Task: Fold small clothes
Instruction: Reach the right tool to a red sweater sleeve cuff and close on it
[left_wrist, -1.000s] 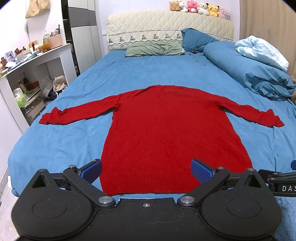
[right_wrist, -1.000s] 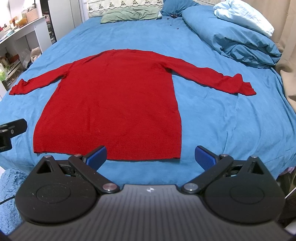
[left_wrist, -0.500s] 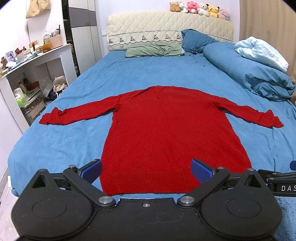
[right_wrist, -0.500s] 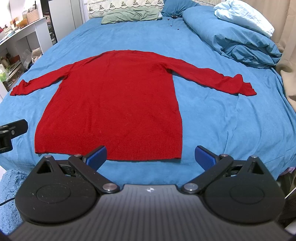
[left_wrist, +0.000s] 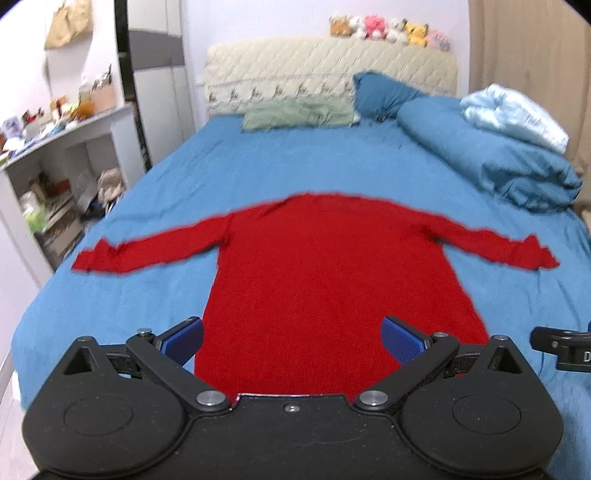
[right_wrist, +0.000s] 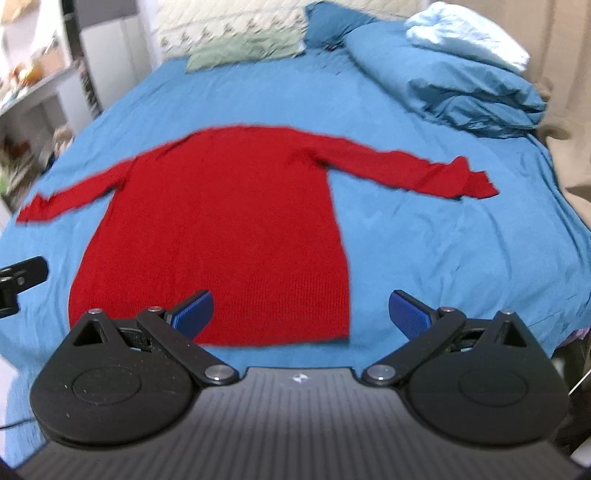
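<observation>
Item: red knit sweater (left_wrist: 332, 280), long-sleeved, spread flat and face-down or face-up (cannot tell) on blue bedsheet (left_wrist: 280, 166); both sleeves extended outward, left cuff toward 9 o'clock, right cuff toward 3 o'clock in left wrist view; ribbed hem nearest the tools at 6 o'clock; no fold made yet

Left gripper (left_wrist: 291, 338): blue pads apart, nothing between them, poised above the hem band; left pad near the hem's left corner, right pad over the hem's right half

Right gripper (right_wrist: 301, 310): blue pads apart, empty; left pad over the hem (right_wrist: 280, 317), right pad over bare sheet beyond the hem's right corner at 5 o'clock of the garment

Change since half a second ago: both views now motion-blurred, sweater larger and lower in each view, hem partly hidden behind the left tool body where it formerly showed clear; read as both tools advancing and dipping toward the hem. Sweater itself unshifted, sleeves in same lay

Meaning for task: approach phase under way, likely toward pinching the two hem corners for a first fold toward the collar at 12 o'clock; contact not yet made

Surroundings: green pillow (left_wrist: 295, 114) and dark blue pillow (left_wrist: 384, 94) at 12 o'clock by quilted headboard (left_wrist: 332, 70); rolled blue duvet (left_wrist: 491, 162) at 2 o'clock; plush toys (left_wrist: 388, 27) atop headboard; cluttered white shelf (left_wrist: 62, 133) at 10 o'clock
</observation>
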